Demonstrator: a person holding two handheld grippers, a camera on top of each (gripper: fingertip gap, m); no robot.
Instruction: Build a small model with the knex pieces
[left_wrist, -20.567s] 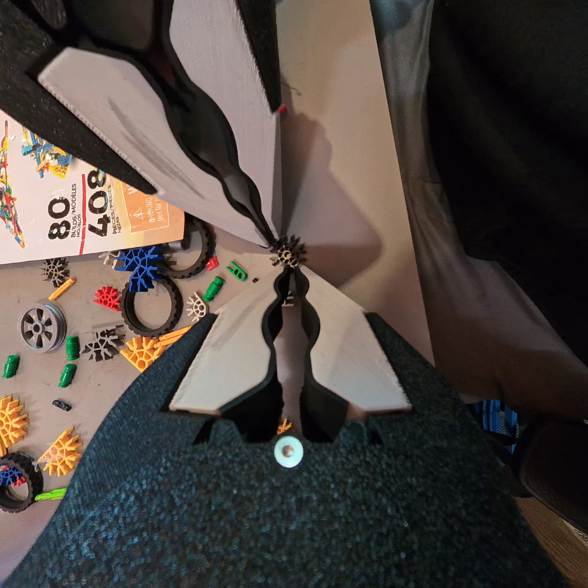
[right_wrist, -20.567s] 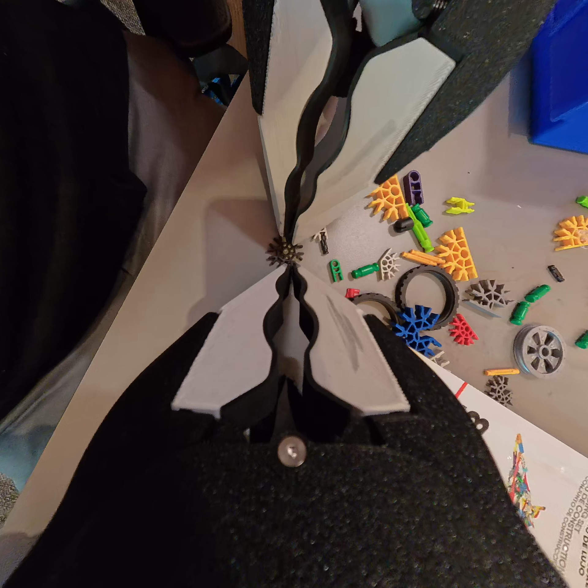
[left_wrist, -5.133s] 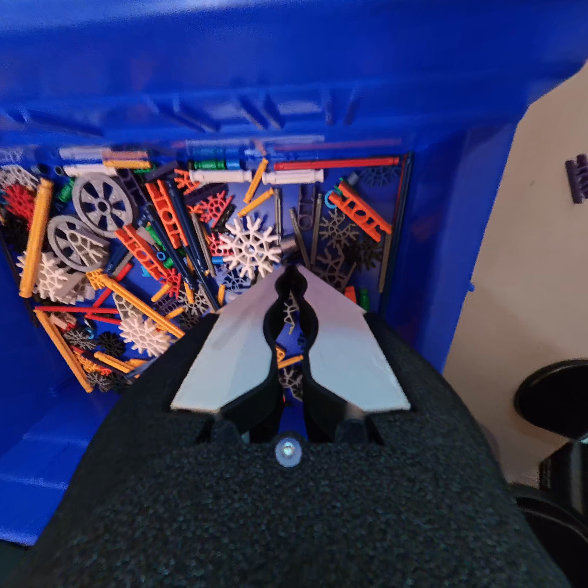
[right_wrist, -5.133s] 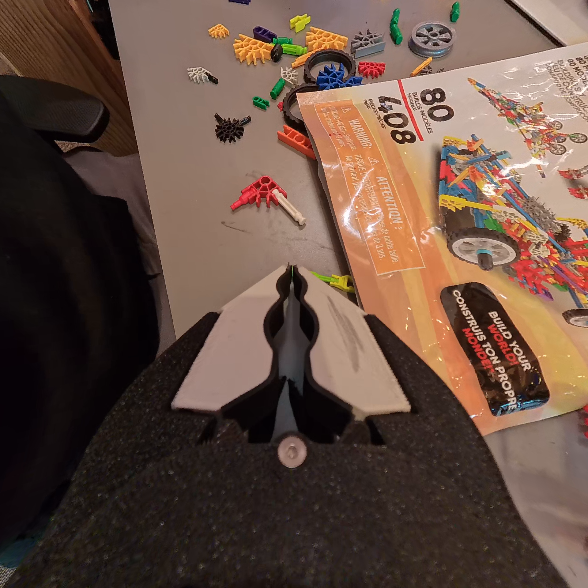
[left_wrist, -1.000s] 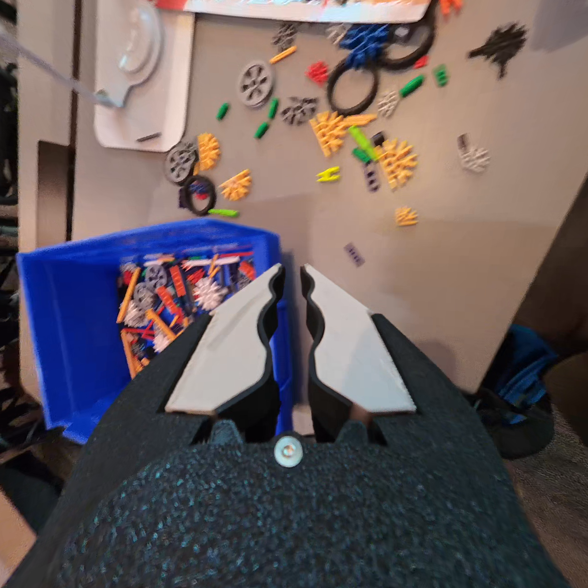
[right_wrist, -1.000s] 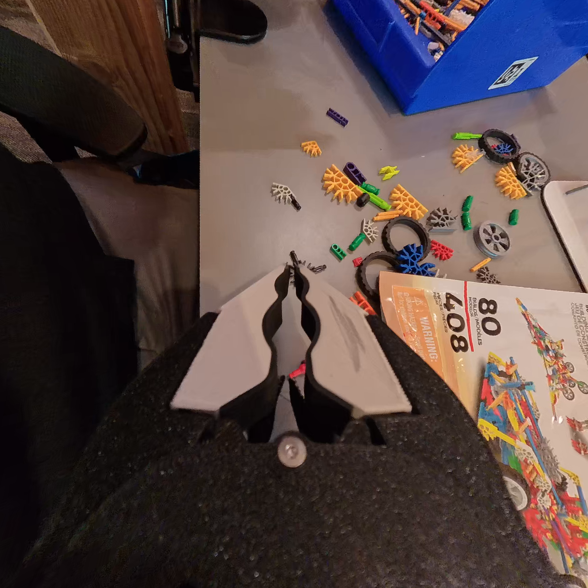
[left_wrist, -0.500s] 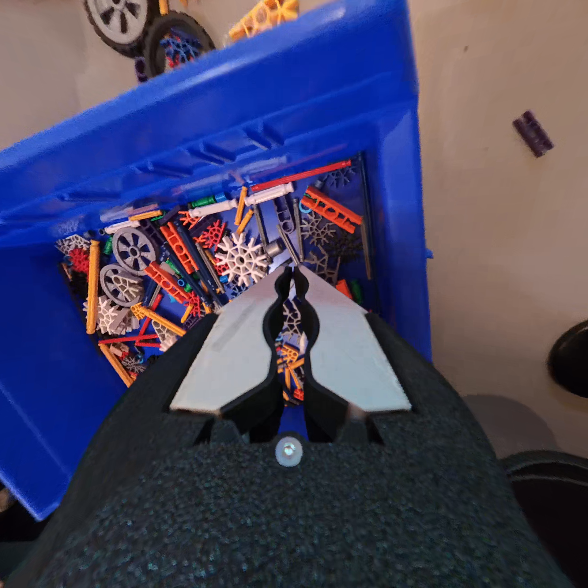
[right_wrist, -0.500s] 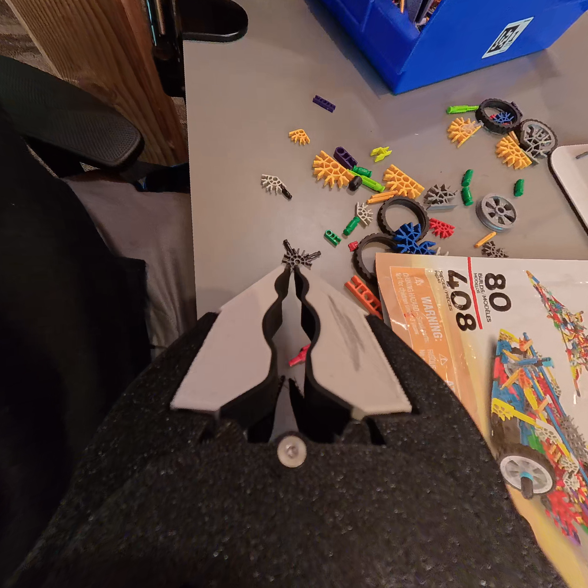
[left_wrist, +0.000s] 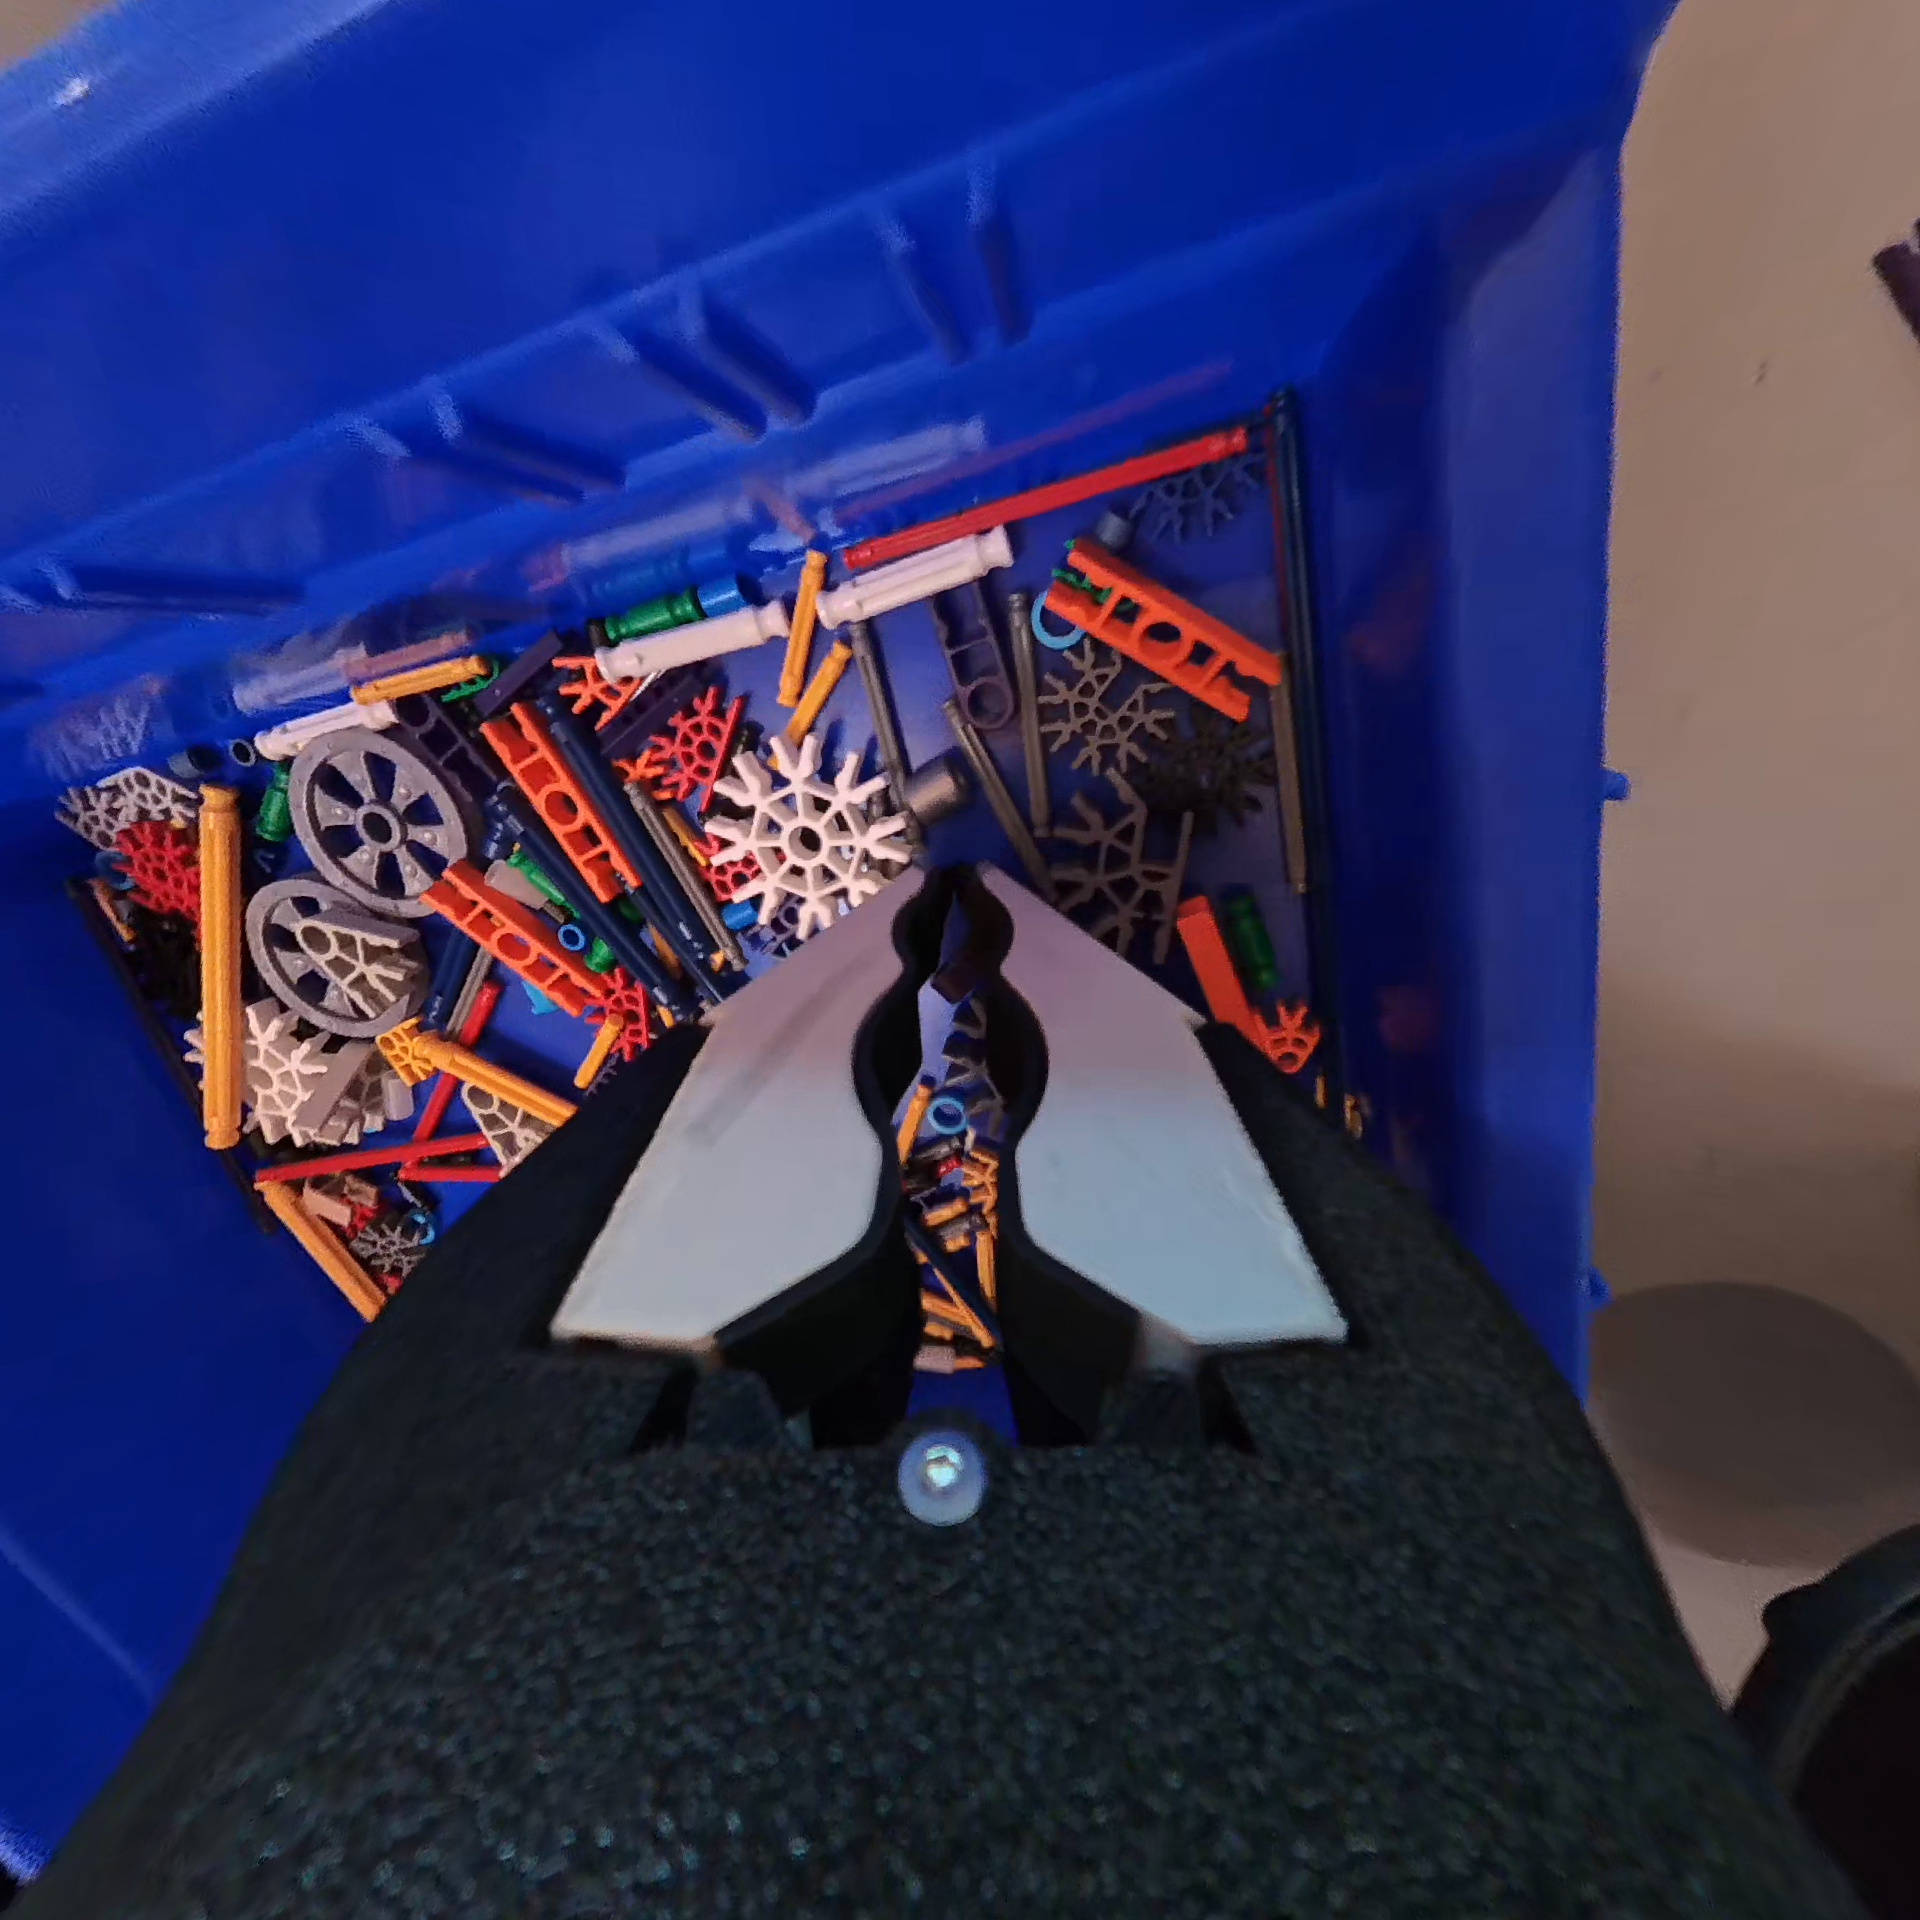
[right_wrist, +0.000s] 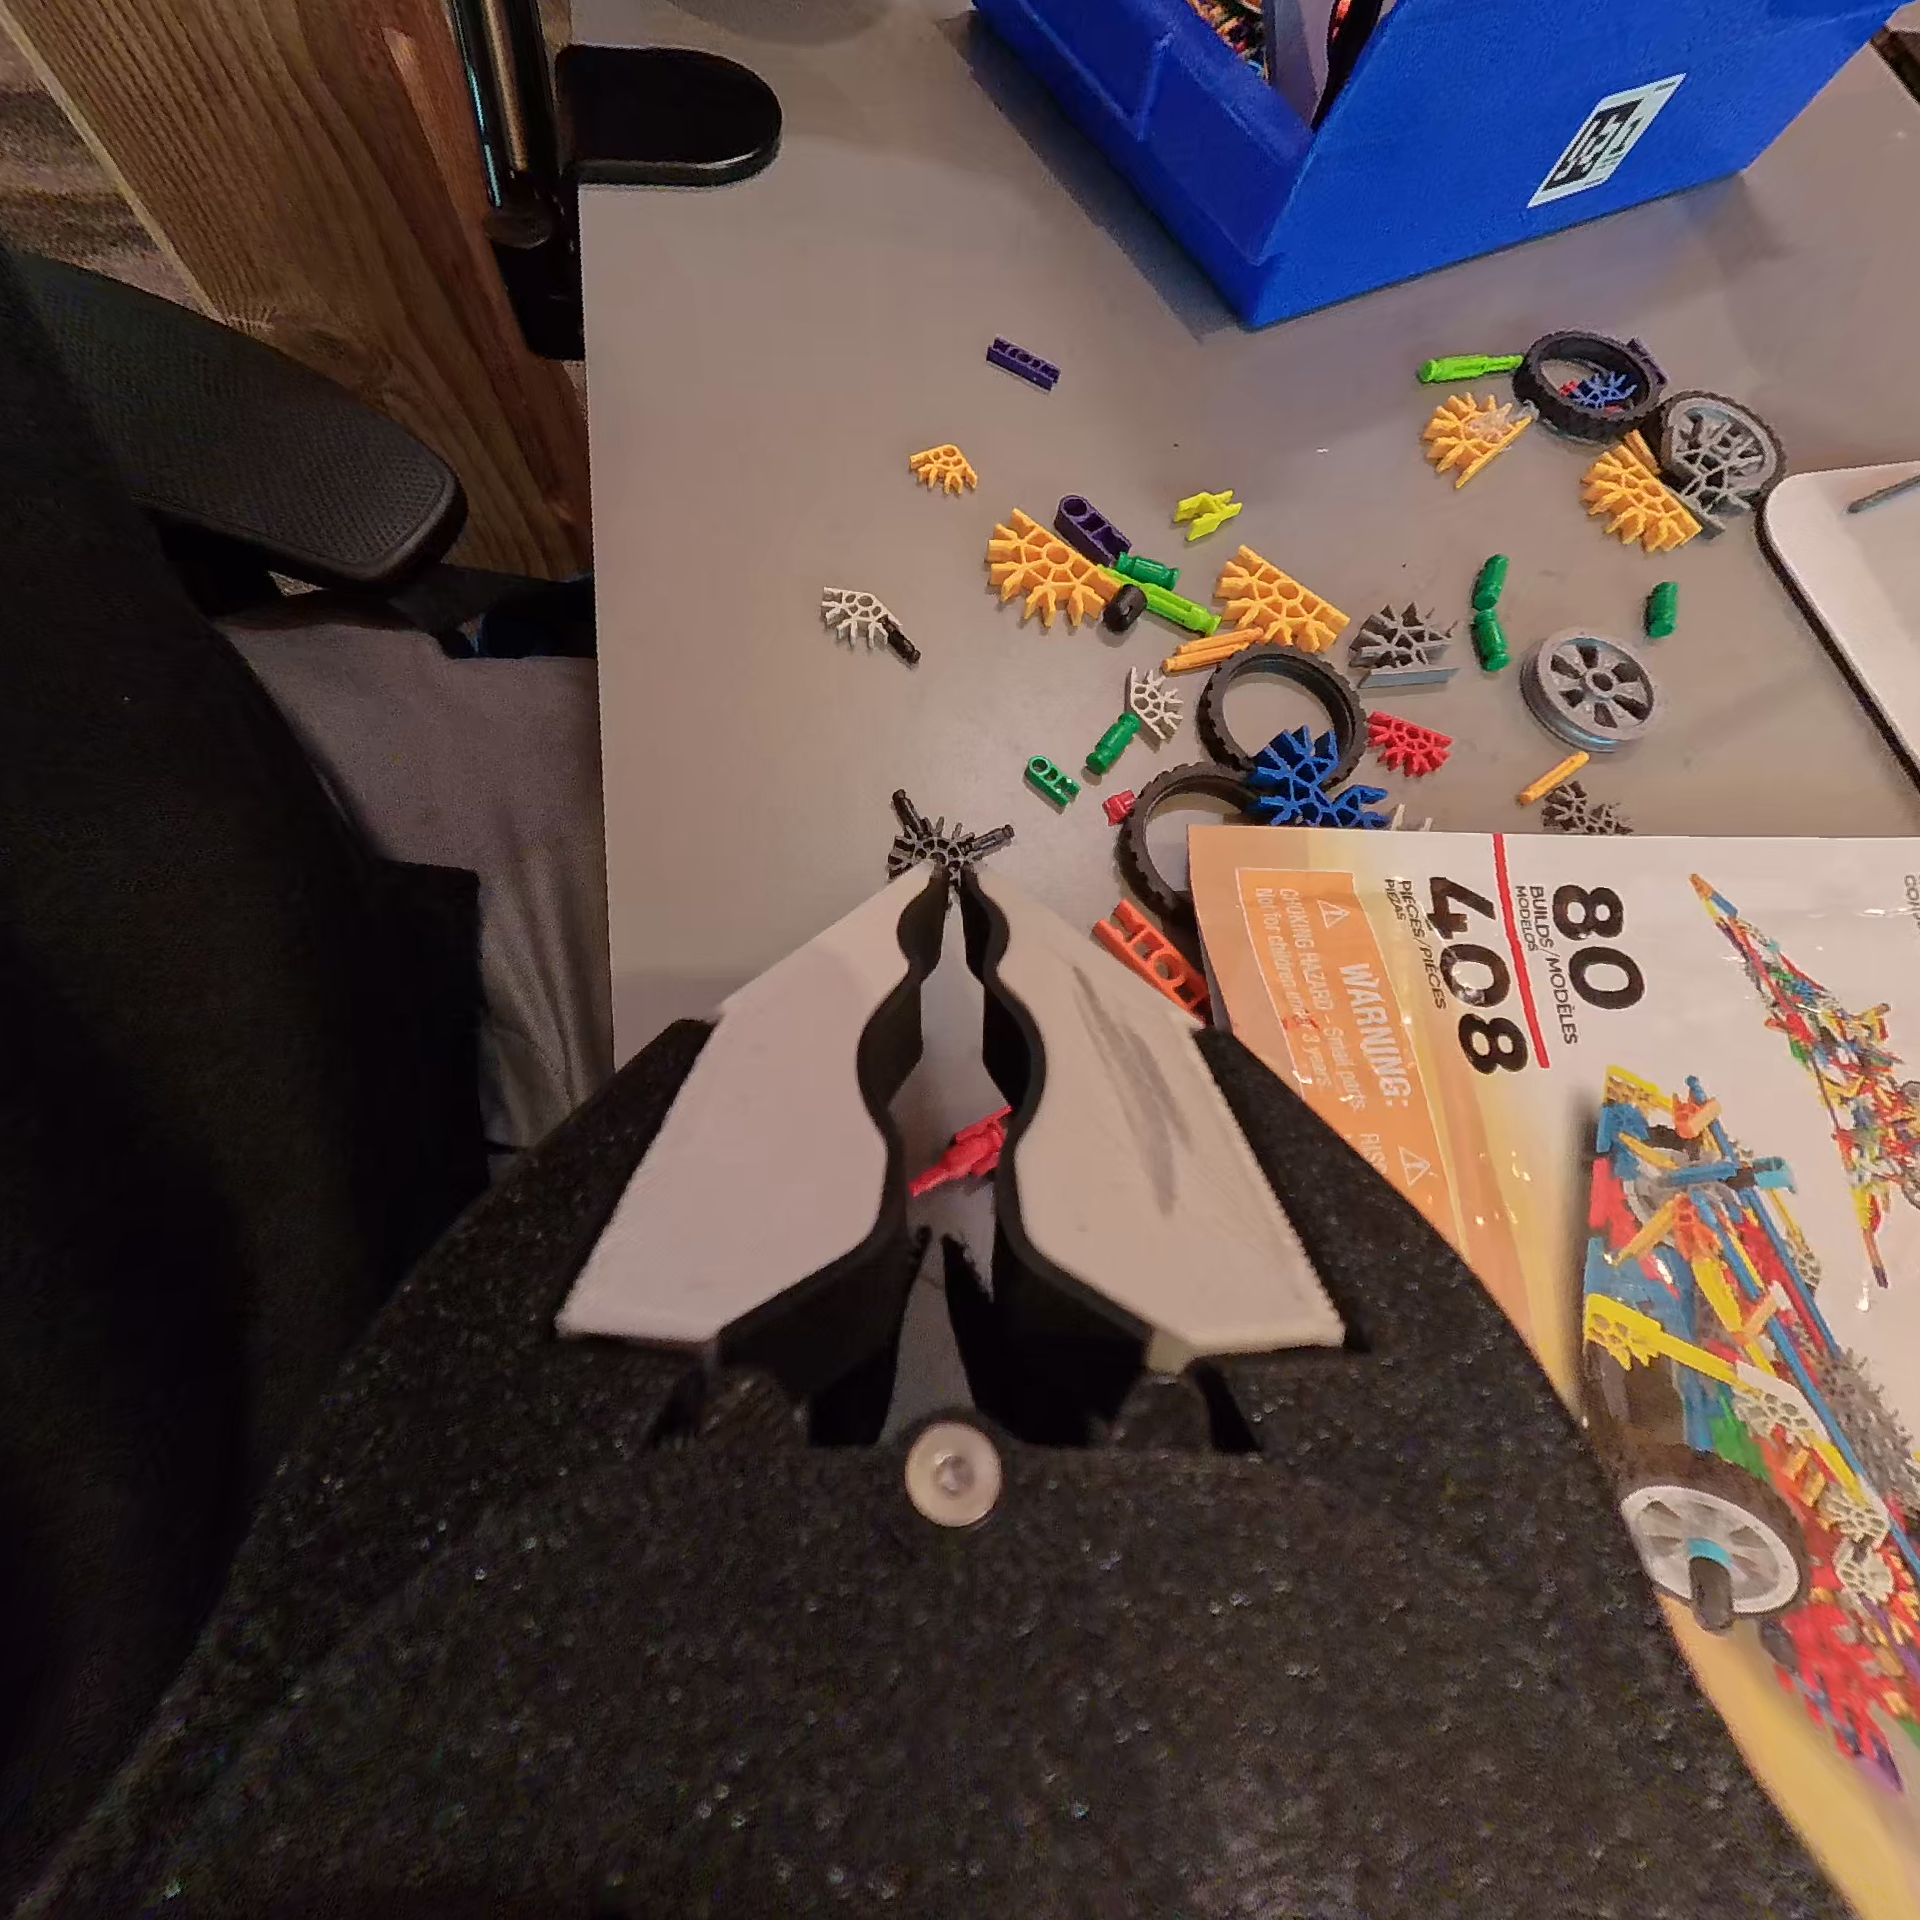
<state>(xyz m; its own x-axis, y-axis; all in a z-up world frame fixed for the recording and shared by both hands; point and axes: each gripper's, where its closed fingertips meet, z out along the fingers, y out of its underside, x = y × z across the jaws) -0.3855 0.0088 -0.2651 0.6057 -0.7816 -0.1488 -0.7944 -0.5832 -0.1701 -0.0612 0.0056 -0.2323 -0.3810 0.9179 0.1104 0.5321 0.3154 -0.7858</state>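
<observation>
My left gripper (left_wrist: 956, 883) is shut, with its tips down inside a blue bin (left_wrist: 727, 260) full of loose construction-toy parts. The tips sit just right of a white snowflake connector (left_wrist: 805, 831) and left of grey connectors (left_wrist: 1117, 862); I cannot tell whether they pinch anything. My right gripper (right_wrist: 948, 883) is shut on a black star connector (right_wrist: 940, 844) with short black rods stuck in it, held above the grey table (right_wrist: 779, 364) near its left edge. A red piece (right_wrist: 961, 1153) lies on the table below the jaws.
A printed plastic bag (right_wrist: 1507, 1039) lies to the right of my right gripper, with an orange ladder piece (right_wrist: 1148, 956) at its edge. Scattered connectors, black tyres (right_wrist: 1283, 707) and a grey wheel (right_wrist: 1590, 686) lie beyond. The blue bin (right_wrist: 1403, 156) stands at the back and a white tray (right_wrist: 1860, 582) at the right. A chair armrest (right_wrist: 301, 478) is at the left. My right fingertips sit around 35 cm from my left ones. The red piece (right_wrist: 961, 1153) is closer to my right gripper, around 6 cm from its tips; the left tips are 35 cm off.
My left gripper has gone from open above the table down into the blue bin and shut, sinking deeper over the last half second. My right gripper has shifted slightly, still holding the black connector.
</observation>
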